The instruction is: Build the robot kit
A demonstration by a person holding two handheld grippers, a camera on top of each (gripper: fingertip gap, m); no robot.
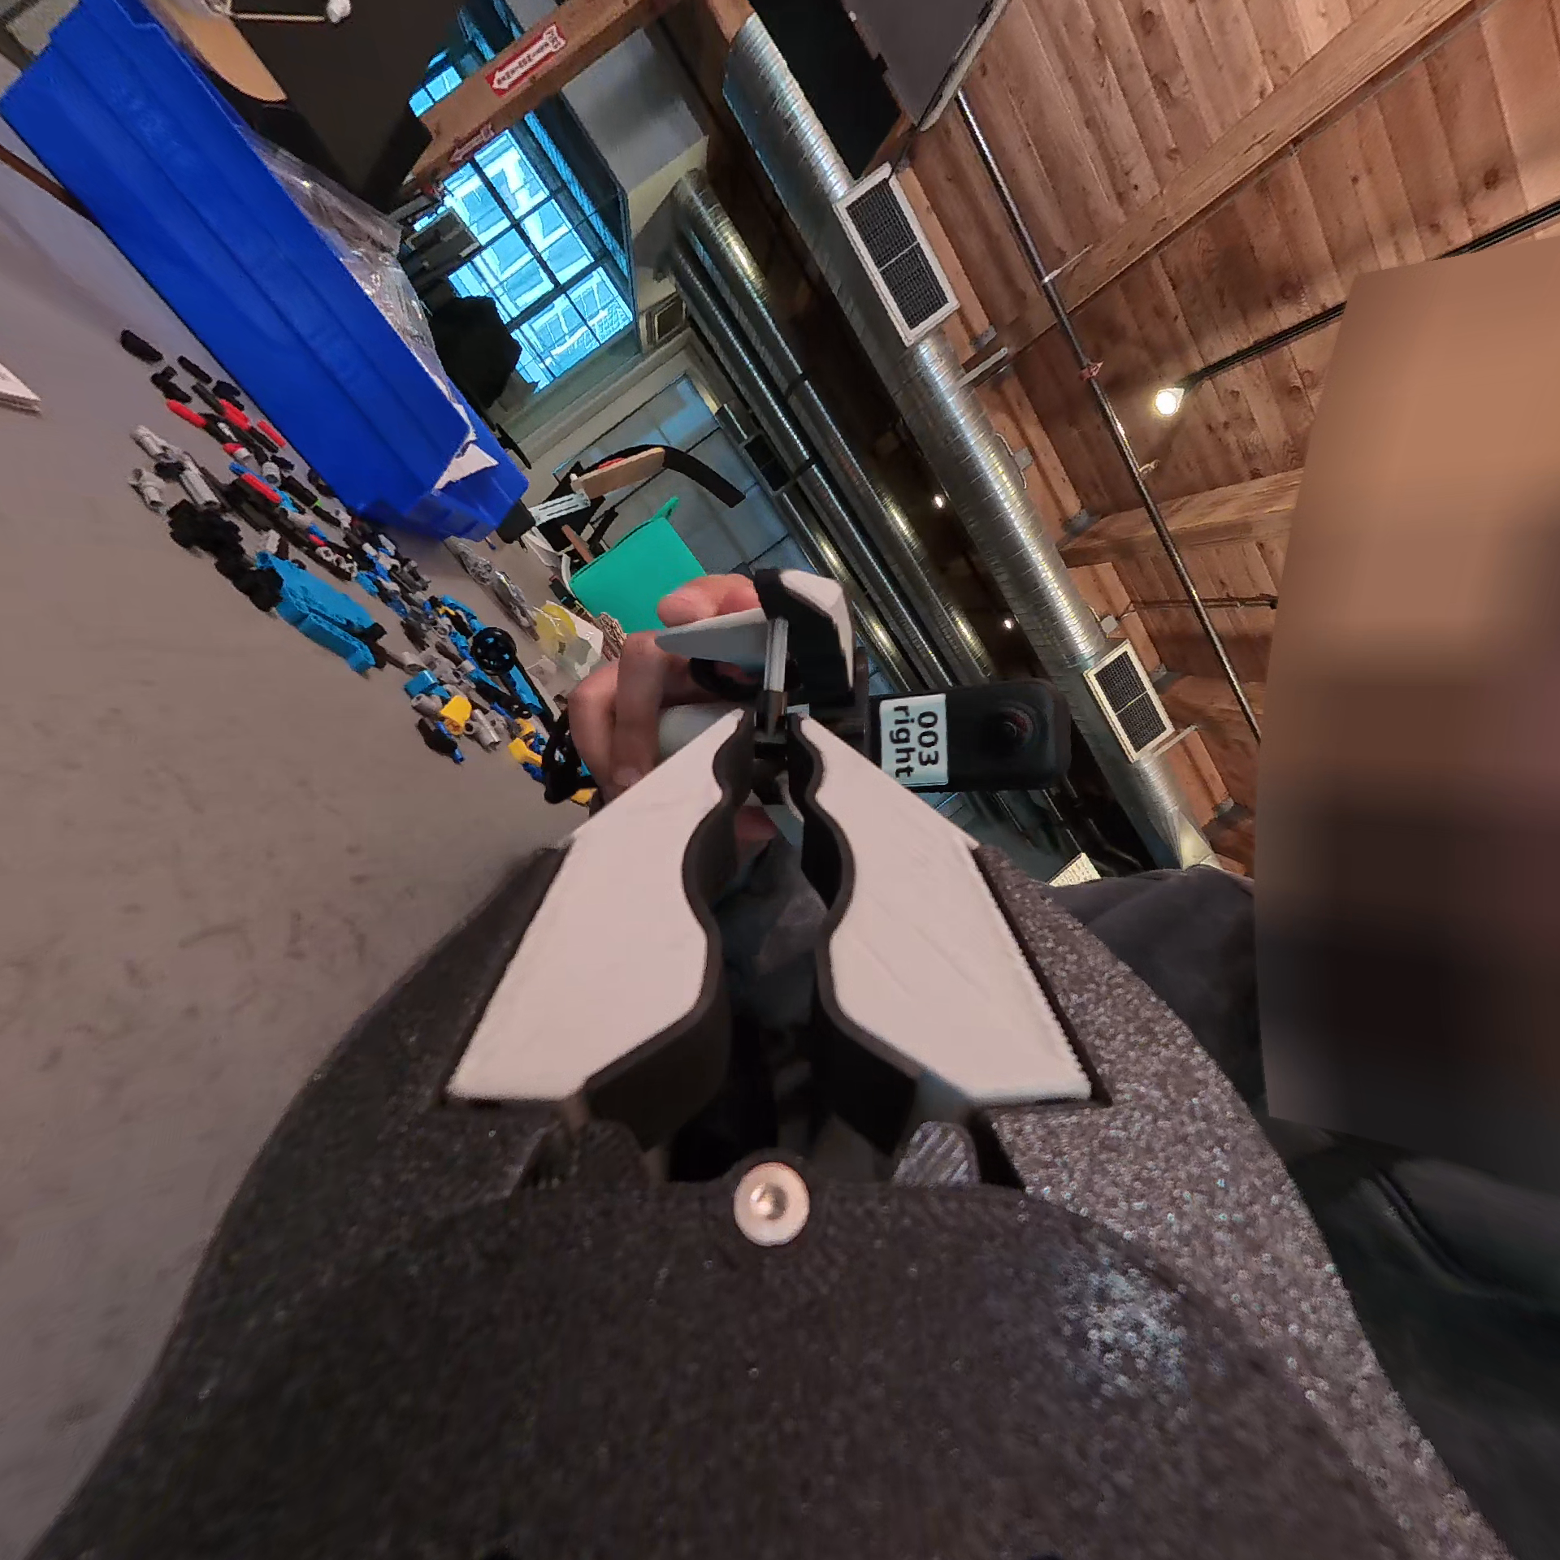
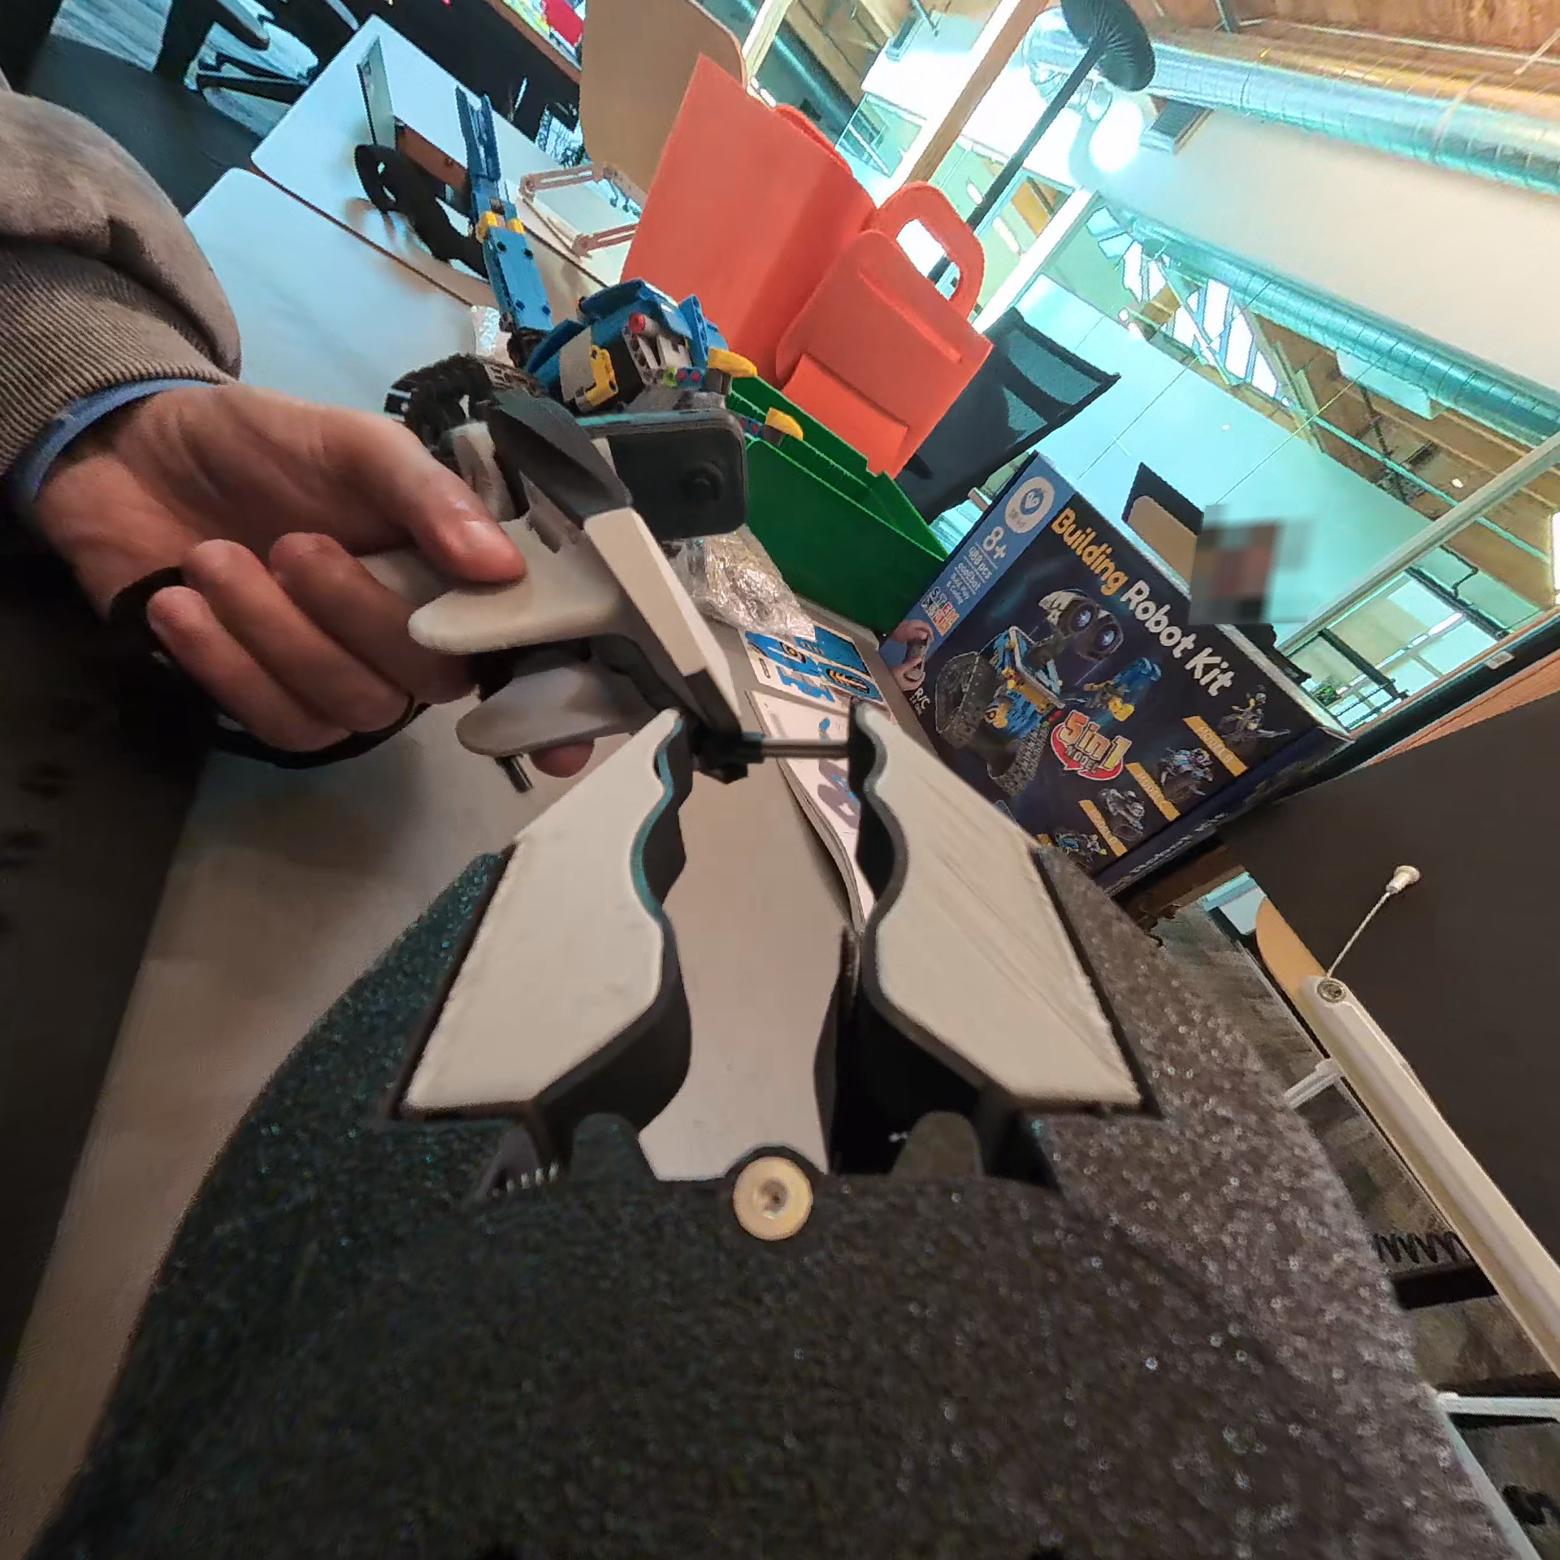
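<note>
My left gripper (image 1: 768,741) is shut on a small black connector (image 1: 770,733) with a thin grey axle (image 1: 777,663) sticking out of it. In the right wrist view the left gripper (image 2: 717,733), held by a hand (image 2: 278,540), brings this connector (image 2: 724,754) in from the upper left. The axle (image 2: 802,746) lies across the gap of my right gripper (image 2: 768,736). The right gripper's jaws stand apart, and the axle's far end reaches the right finger's pad (image 2: 865,760). The right gripper (image 1: 764,629) also shows just beyond the left one's tips.
A grey table (image 1: 127,844) carries several loose blue, black, red and yellow building pieces (image 1: 338,549) beside a blue bin (image 1: 253,278). A partly built blue model (image 2: 625,346), a green bin (image 2: 827,515), an orange bag (image 2: 802,278), a kit box (image 2: 1097,675) and a booklet (image 2: 810,675) lie ahead. My two grippers' fingertips are within a few centimetres of each other.
</note>
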